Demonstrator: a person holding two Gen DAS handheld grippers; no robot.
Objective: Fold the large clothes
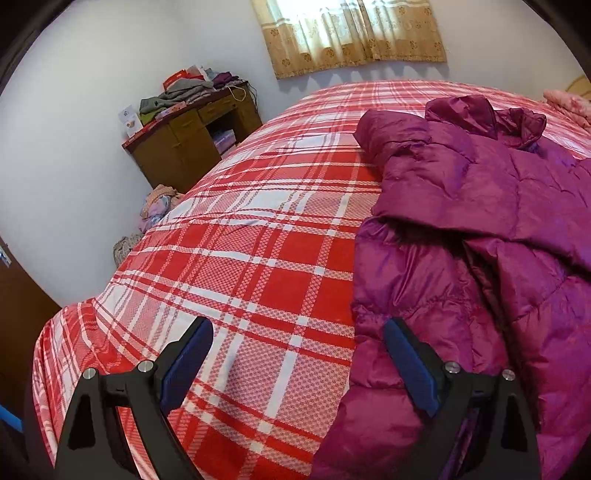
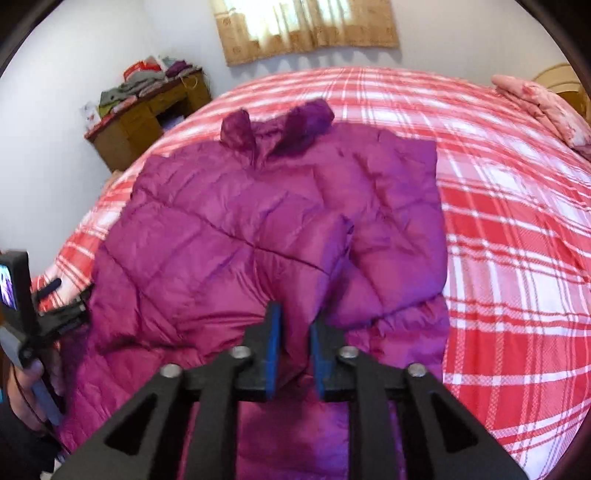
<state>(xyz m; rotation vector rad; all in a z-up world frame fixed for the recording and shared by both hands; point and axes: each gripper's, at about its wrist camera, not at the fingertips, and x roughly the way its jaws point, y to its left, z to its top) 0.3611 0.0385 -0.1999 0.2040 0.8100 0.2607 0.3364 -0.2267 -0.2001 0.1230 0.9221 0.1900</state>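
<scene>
A large purple puffer jacket (image 2: 240, 221) lies spread on the red-and-white plaid bed (image 2: 517, 258), collar toward the far wall and a sleeve folded across its front. My right gripper (image 2: 295, 317) is shut on a raised fold of the jacket's near part, with fabric pinched between the blue pads. In the left wrist view the jacket (image 1: 480, 221) fills the right side. There my left gripper (image 1: 299, 326) stands wide open at the jacket's left edge, one finger over the fabric and the other over the bedspread (image 1: 240, 240), nothing pressed between them. A hand holds the left tool (image 2: 22, 295) at the jacket's left side.
A wooden desk (image 1: 192, 136) piled with clothes and boxes stands against the far left wall. Loose clothes (image 1: 159, 206) lie on the floor beside the bed. A pink folded blanket (image 2: 546, 107) sits at the bed's far right. A curtained window (image 1: 351, 33) is behind the bed.
</scene>
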